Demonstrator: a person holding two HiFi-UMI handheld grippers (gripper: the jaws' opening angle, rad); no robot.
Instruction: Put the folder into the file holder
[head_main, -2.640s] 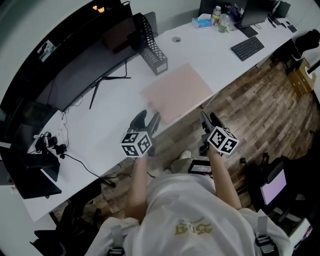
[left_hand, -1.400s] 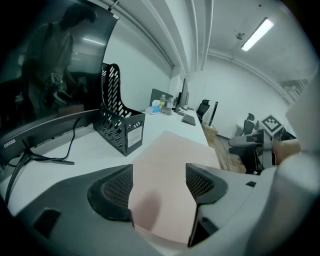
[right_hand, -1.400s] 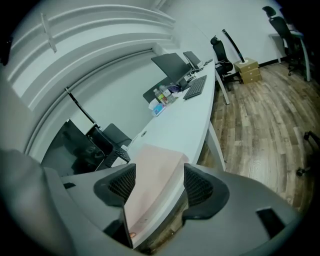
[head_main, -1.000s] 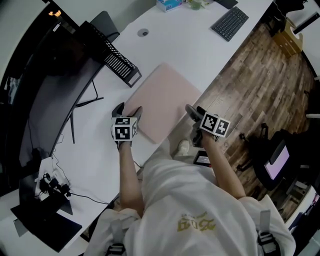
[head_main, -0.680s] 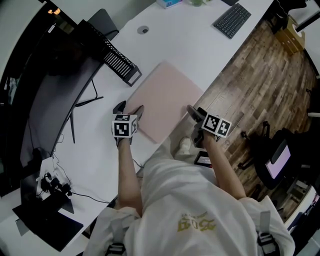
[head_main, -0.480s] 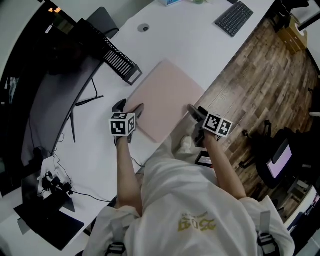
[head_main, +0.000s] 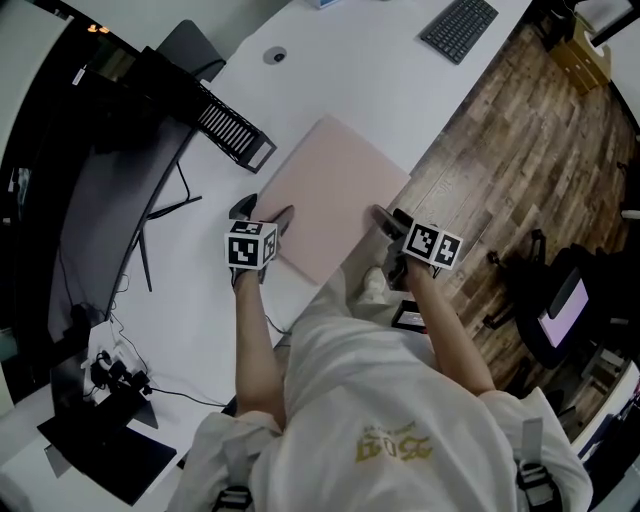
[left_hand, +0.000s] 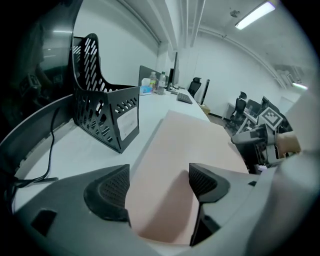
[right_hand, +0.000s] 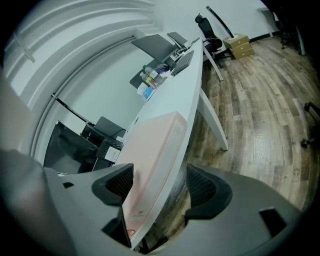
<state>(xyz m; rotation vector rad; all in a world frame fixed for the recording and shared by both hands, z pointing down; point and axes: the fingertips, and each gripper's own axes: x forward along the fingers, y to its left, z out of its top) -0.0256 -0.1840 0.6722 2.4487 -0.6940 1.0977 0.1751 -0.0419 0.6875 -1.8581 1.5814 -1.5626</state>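
Note:
A pink folder (head_main: 335, 190) lies flat on the white desk (head_main: 370, 90), its near side at the desk's front edge. Behind its left side stands the black mesh file holder (head_main: 228, 128), also seen in the left gripper view (left_hand: 102, 117). My left gripper (head_main: 264, 212) sits at the folder's near left corner. Its jaws are opening, and that corner of the folder (left_hand: 185, 160) lies between them with the pads off it (left_hand: 157, 182). My right gripper (head_main: 390, 218) is open at the front edge, with the folder's (right_hand: 152, 150) side and the desk rim between its jaws (right_hand: 159, 184).
A large curved black monitor (head_main: 105, 190) stands along the left, its stand leg and cable (head_main: 165, 210) on the desk near the holder. A keyboard (head_main: 457, 28) lies far right. Wooden floor (head_main: 510, 150) and an office chair (head_main: 560, 305) are to the right.
Both grippers came forward from off the desk's front edge to the folder. Over the last second they have barely moved, and the left jaws stand slightly wider.

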